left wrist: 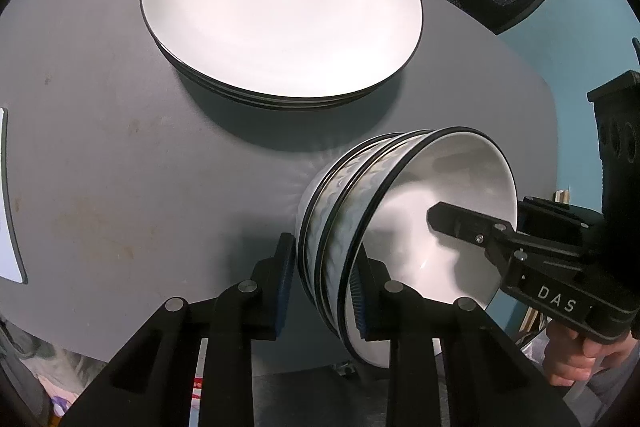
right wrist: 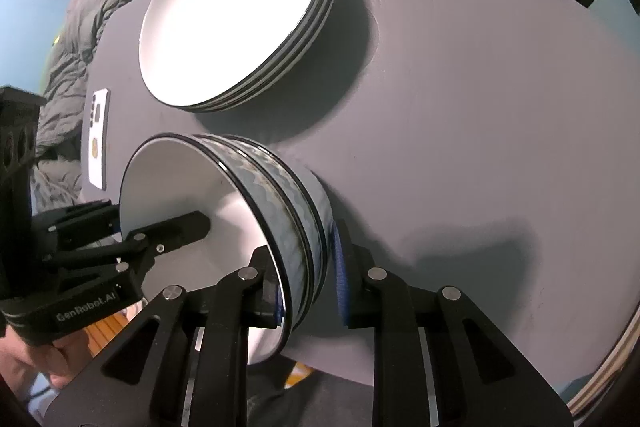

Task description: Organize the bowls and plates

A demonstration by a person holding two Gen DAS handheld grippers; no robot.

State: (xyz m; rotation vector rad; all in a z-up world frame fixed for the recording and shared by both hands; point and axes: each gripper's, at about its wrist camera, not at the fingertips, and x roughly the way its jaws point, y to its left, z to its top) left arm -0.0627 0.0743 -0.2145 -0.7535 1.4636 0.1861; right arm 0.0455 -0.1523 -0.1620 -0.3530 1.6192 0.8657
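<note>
Nearest the lens, at 6 o'clock in the left wrist view: left hand-held gripper, clamped across the wall of the bowls, one pad outside, one inside. Three bowls nested, white within, wavy blue-grey band and dark rims without, tipped in both views with the mouth turned sideways. At 4 o'clock in that same view: right hand-held gripper, one finger reaching into the top bowl, a hand below it on the grip.

From the right wrist view, the same hold mirrored: right hand-held gripper at 6 o'clock, clamped likewise on the opposite side of the bowls; left hand-held gripper entering from 8 o'clock.

Bowls near the table's close edge, partly overhanging it; resting or lifted, cannot tell. At 12 o'clock beyond, well apart from the bowls: plates, stacked neatly, white with dark rims. A phone at 9 o'clock on the table.

Judged step: plates already gathered, bowls being carried or settled as one nest by both grips.

Next move, as a judgement: level the nest, set it base-down on bare table beside the plates, keep both clamps even to avoid a slip or a chipped rim, then spread both grips and draw back upward.
</note>
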